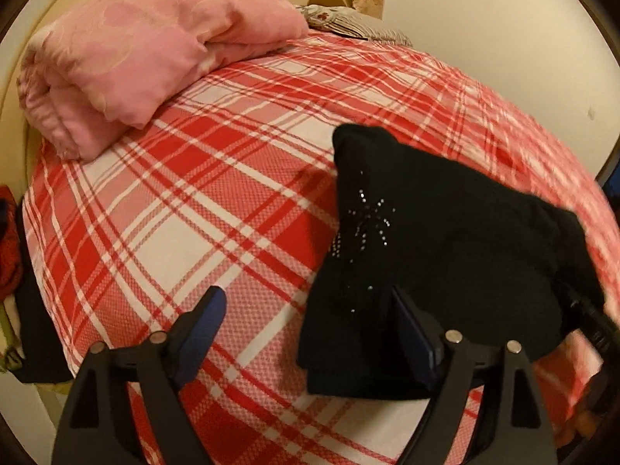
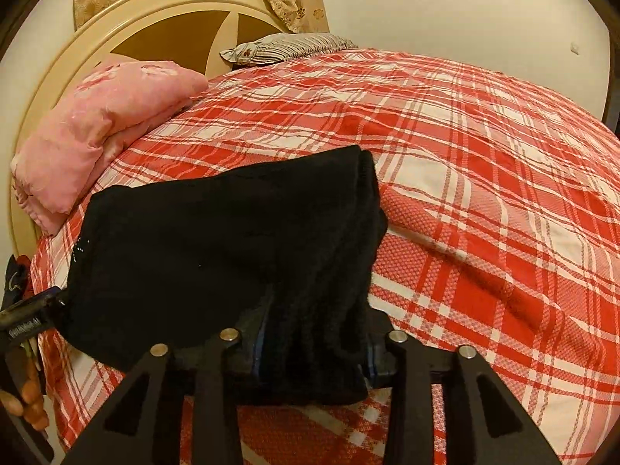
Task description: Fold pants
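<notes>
Black pants (image 1: 445, 240) folded into a compact bundle, lying on the red-and-white plaid bedspread (image 1: 174, 213), sparkly stud pattern facing up on the left side. Left gripper (image 1: 310, 329) jaws spread wide; the right finger sits against the near-left edge of the bundle, the left finger over bare bedspread. Right gripper (image 2: 314, 345) clamped on the near-right edge of the pants (image 2: 232, 240), fabric bunched between its fingers. Pink folded quilt (image 1: 147, 50) near the headboard (image 2: 128, 35), apart from the pants.
</notes>
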`<act>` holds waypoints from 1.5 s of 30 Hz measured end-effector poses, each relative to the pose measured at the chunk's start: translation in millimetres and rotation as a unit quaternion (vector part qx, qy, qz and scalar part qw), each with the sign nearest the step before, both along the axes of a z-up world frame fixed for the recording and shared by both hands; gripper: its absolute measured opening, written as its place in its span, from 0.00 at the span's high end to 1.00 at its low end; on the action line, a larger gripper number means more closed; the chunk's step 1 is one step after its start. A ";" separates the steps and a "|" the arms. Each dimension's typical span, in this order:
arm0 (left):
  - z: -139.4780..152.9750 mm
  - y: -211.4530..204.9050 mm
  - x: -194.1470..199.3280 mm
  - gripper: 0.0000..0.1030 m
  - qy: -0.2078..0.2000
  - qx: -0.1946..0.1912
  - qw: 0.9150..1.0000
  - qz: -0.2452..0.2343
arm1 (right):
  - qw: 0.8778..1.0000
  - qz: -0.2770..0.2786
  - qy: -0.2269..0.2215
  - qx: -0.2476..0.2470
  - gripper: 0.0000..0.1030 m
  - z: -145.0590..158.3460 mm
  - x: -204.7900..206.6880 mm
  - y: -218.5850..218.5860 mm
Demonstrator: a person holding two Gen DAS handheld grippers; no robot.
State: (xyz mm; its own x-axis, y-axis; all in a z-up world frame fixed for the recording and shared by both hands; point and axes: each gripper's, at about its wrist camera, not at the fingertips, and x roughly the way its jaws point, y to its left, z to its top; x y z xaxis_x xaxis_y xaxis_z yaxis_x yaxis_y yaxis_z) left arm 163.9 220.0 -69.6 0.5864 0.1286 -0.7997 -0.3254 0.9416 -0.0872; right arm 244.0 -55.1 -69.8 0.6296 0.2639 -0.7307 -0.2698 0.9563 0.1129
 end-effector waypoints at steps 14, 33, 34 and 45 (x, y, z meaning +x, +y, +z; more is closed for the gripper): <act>0.9 1.9 21.8 0.04 0.020 0.014 0.999 0.033 | 0.995 -0.002 -0.068 0.069 0.82 64.7 -20.6 -24.5; 21.2 33.3 -18.1 0.04 -0.018 -0.032 0.998 0.043 | 0.999 -0.008 -0.001 -0.031 0.84 18.0 48.0 13.7; 21.3 36.5 -16.1 0.05 -0.021 -0.034 0.998 0.041 | 0.999 -0.013 -0.014 -0.025 0.84 23.4 41.7 13.6; -1.3 31.6 -6.5 0.41 -0.041 -0.115 0.992 -0.013 | 0.975 0.219 -0.009 0.033 0.84 36.1 14.0 158.8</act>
